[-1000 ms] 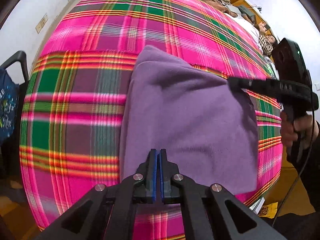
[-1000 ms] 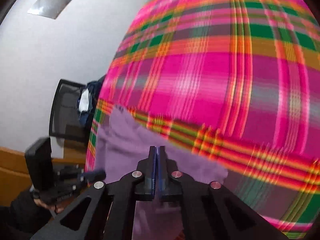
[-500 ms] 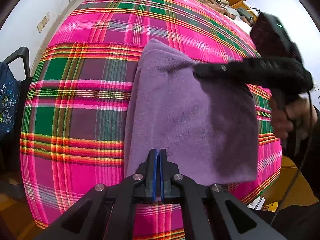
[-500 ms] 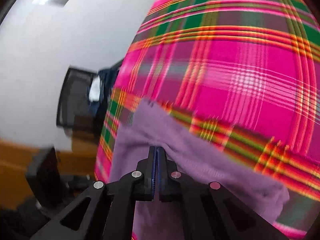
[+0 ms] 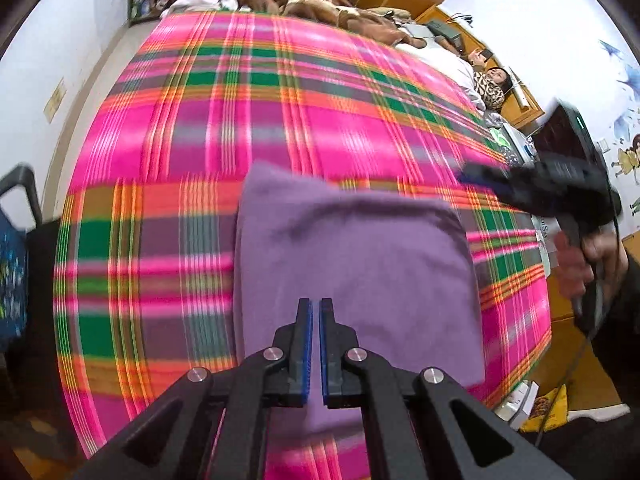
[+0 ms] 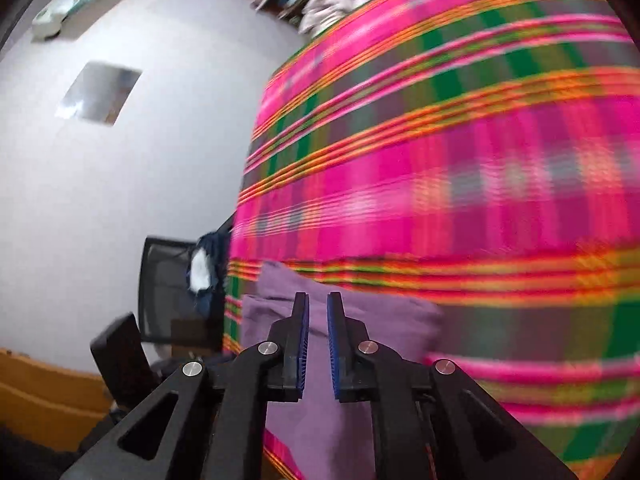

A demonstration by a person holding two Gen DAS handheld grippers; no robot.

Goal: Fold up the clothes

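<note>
Purple garment (image 5: 356, 264), folded into a compact rectangle near plaid bedspread's (image 5: 168, 208) near edge, long axis running away from left gripper (image 5: 315, 344), directly above it and nearer, slightly parted, empty; right gripper (image 6: 317, 348) likewise, off far-right corner.
</note>
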